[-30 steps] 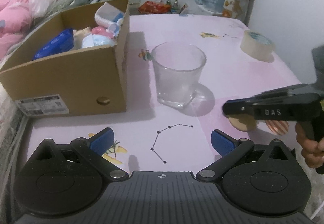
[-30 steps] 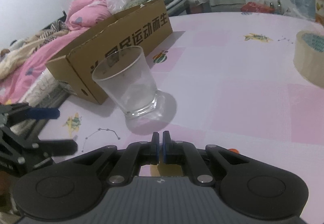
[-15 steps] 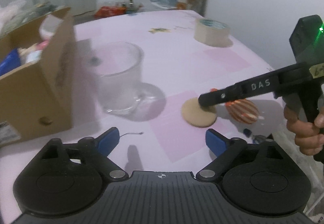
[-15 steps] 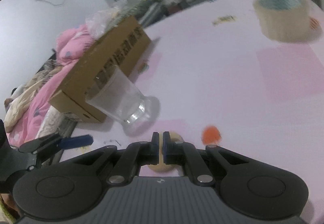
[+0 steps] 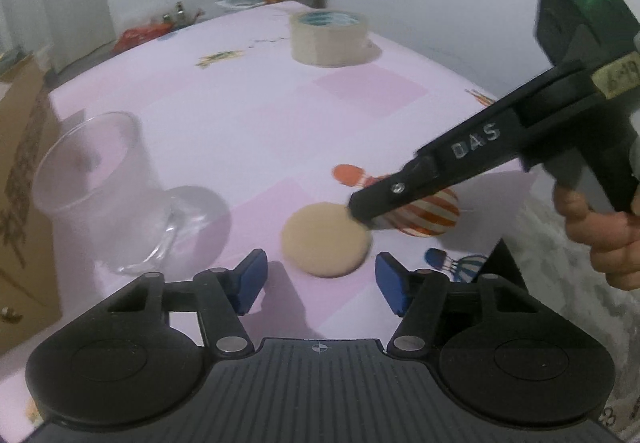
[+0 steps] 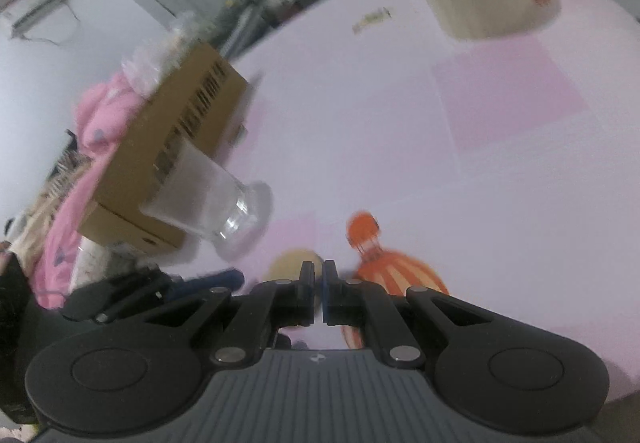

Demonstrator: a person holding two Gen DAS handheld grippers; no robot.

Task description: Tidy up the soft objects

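A round beige puff lies flat on the pink tablecloth. My left gripper hovers just short of it. Its blue-padded jaws are closing, and the puff's near edge sits between the tips without touching them. My right gripper reaches in from the right, shut, and its black tip rests at the puff's right edge. In the right wrist view the right gripper shows only a thin slit with nothing in it, and the puff peeks out behind its left finger.
A clear glass stands left of the puff, next to a cardboard box. A roll of tape sits at the far side. Balloon prints decorate the cloth. A hand holds the right gripper near the table's right edge.
The left view swung right from the box and glass to the puff, and the left jaws narrowed. The right gripper's tip came down to the puff's edge, and its view rolled.
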